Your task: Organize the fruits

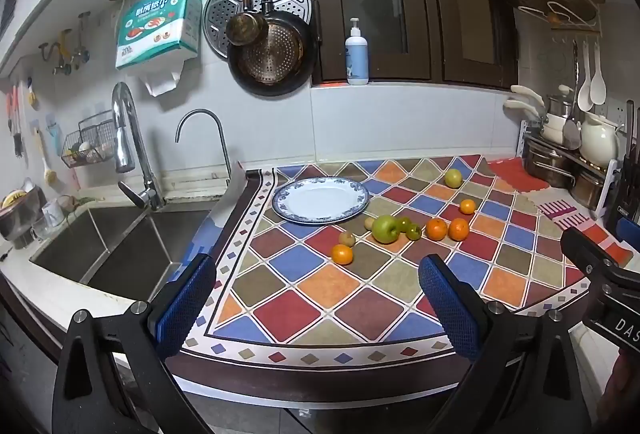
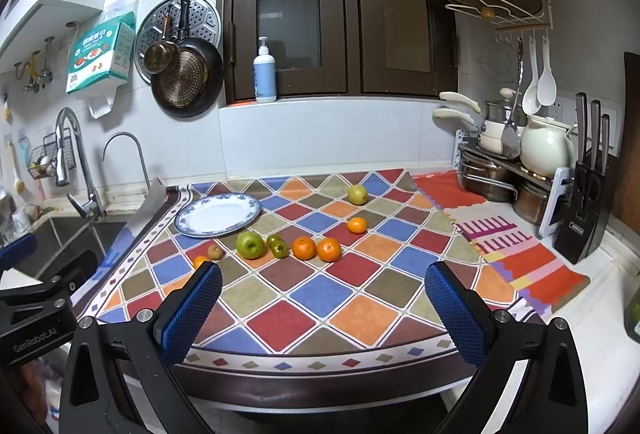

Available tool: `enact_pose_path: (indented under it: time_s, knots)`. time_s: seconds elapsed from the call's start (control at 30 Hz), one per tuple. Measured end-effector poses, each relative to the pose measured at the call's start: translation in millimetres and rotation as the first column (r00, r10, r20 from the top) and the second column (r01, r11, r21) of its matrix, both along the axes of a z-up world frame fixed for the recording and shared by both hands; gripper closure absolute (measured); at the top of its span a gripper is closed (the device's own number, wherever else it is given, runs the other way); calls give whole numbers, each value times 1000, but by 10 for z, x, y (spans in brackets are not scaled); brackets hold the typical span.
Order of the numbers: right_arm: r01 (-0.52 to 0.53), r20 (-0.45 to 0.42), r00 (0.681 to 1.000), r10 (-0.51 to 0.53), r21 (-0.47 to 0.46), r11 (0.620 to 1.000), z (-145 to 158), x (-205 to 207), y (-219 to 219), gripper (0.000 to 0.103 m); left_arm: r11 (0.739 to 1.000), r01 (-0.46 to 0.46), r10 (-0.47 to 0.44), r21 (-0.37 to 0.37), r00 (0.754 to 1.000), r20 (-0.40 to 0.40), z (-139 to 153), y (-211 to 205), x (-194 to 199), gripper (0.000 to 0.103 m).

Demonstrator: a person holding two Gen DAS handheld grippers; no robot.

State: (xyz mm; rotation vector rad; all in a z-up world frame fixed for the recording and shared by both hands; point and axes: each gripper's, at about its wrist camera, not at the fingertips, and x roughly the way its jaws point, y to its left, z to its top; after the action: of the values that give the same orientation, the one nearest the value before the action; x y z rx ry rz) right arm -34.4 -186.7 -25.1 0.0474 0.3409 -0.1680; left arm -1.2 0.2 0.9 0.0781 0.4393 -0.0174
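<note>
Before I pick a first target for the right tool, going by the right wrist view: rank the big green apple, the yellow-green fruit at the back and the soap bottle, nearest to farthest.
1. Big green apple, front left, just before the plate.
2. Yellow-green fruit, alone toward the back.
3. Soap bottle, up on the window ledge.
The right tool is open, short of all three.

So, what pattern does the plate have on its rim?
A blue ornamental band on the white plate, clearest in the right wrist view.

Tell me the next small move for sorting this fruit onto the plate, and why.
Probably move the open left gripper forward to the nearest orange: the plate is bare, every fruit lies on the checkered cloth, and both grippers hold nothing.
</note>
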Motion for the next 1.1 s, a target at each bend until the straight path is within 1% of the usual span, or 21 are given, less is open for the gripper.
enact_pose_path:
  time_s: [1.1]
  knots:
    - [-13,-10,1000,13,6,1000,-28,51,53,1,1000,1,-1,4,1000,-1,-5,-21,-7,0]
